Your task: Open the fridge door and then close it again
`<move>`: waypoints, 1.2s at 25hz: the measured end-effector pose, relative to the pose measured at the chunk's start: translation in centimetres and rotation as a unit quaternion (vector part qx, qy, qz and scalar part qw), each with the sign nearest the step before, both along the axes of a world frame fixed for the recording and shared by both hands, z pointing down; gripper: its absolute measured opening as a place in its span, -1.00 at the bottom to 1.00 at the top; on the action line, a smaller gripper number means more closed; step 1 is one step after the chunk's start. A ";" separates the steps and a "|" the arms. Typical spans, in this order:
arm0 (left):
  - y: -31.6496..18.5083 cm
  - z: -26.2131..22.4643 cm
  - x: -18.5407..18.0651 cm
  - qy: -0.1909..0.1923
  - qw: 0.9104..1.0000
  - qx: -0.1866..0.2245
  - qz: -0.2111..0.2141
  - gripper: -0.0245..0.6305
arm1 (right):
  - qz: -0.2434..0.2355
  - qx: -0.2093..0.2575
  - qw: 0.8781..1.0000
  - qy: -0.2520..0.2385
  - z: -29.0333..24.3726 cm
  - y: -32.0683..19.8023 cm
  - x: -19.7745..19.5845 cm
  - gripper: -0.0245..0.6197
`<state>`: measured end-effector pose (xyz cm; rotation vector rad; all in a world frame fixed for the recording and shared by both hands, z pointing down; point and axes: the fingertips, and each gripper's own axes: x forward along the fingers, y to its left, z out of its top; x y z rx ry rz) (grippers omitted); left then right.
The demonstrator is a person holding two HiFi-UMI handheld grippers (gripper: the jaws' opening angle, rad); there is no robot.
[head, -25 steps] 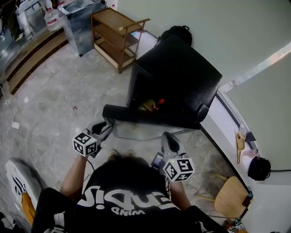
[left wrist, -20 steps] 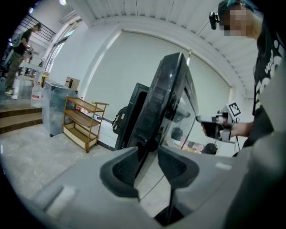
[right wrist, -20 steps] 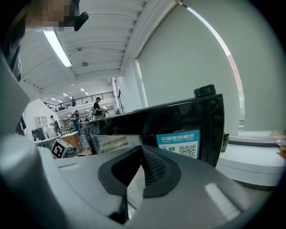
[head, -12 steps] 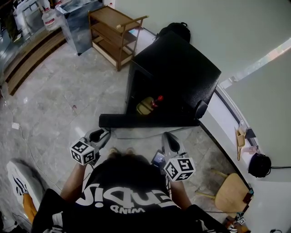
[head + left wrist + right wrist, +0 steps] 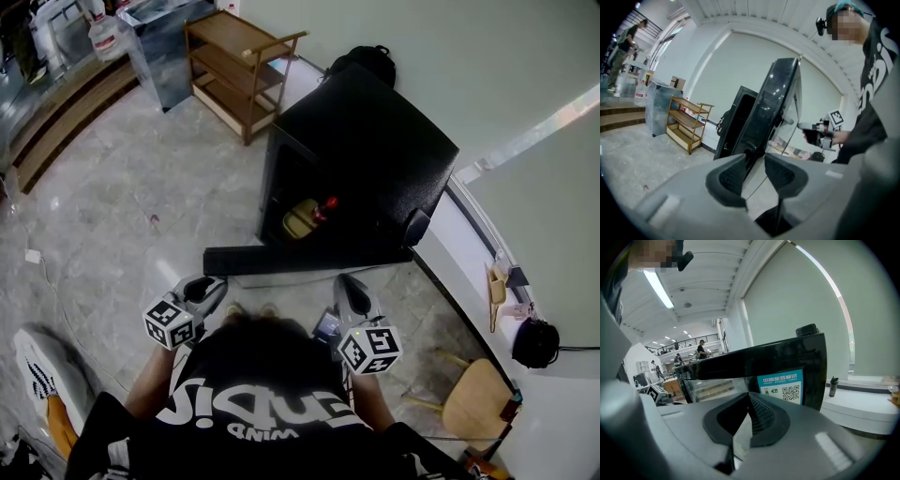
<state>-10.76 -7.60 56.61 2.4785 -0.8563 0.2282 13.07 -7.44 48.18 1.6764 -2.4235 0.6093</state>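
Note:
The black fridge (image 5: 375, 141) stands ahead with its glass door (image 5: 309, 255) swung wide open toward me; a yellow item with a red cap (image 5: 305, 216) shows inside. My left gripper (image 5: 211, 284) hovers just short of the door's free end. In the left gripper view its jaws (image 5: 757, 164) stand apart with nothing between the pads, and the door's edge (image 5: 776, 108) lies beyond them. My right gripper (image 5: 349, 286) is near the door's glass face, shut and empty (image 5: 749, 397), facing a blue QR sticker (image 5: 780, 385).
A wooden shelf unit (image 5: 239, 66) and a glass cabinet (image 5: 164, 37) stand at the back left. A black backpack (image 5: 361, 61) lies behind the fridge. A white ledge (image 5: 459, 253) runs along the right, with a wooden chair (image 5: 478, 403) and a black bag (image 5: 534, 347) nearby.
The door has swung further open toward me. My left gripper has drawn back and slightly left, away from the door's end. The right gripper has stayed put.

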 end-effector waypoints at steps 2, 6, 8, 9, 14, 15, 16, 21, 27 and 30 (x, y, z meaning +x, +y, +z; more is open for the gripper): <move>0.3 0.0 0.0 0.000 1.000 -0.001 0.000 -0.55 | -0.002 0.000 1.000 0.001 0.0 0.0 -0.1 -0.93; 0.6 0.1 0.0 0.000 1.000 -0.002 0.000 -0.55 | -0.002 0.002 1.000 0.000 0.0 -0.1 -0.1 -0.93; 0.7 0.1 0.0 -0.001 1.000 -0.003 0.001 -0.55 | -0.002 0.002 1.000 0.000 0.0 -0.2 -0.1 -0.93; 0.8 0.1 0.0 -0.001 1.000 -0.004 0.002 -0.56 | -0.002 0.003 1.000 0.000 -0.1 -0.2 -0.1 -0.93; 1.1 0.1 0.2 0.001 1.000 -0.006 0.002 -0.56 | -0.004 0.002 1.000 0.000 -0.1 -0.4 -0.2 -0.93; 1.2 0.0 0.2 0.002 1.000 -0.007 0.003 -0.56 | -0.005 0.002 1.000 -0.001 -0.1 -0.3 -0.2 -0.93; 1.4 0.0 0.2 0.003 1.000 -0.007 0.002 -0.56 | -0.005 0.002 1.000 -0.001 -0.1 -0.3 -0.3 -0.93; 1.7 0.0 0.5 0.005 1.000 -0.007 0.000 -0.56 | -0.008 0.003 1.000 0.000 -0.2 -0.3 -0.4 -0.93; 1.3 0.2 0.6 0.000 1.000 -0.005 -0.002 -0.56 | -0.007 0.003 1.000 -0.001 -0.2 -0.6 -0.2 -0.93; 1.2 0.2 0.5 -0.014 1.000 0.004 -0.004 -0.57 | -0.006 0.005 1.000 -0.001 -0.5 -0.5 -0.3 -0.93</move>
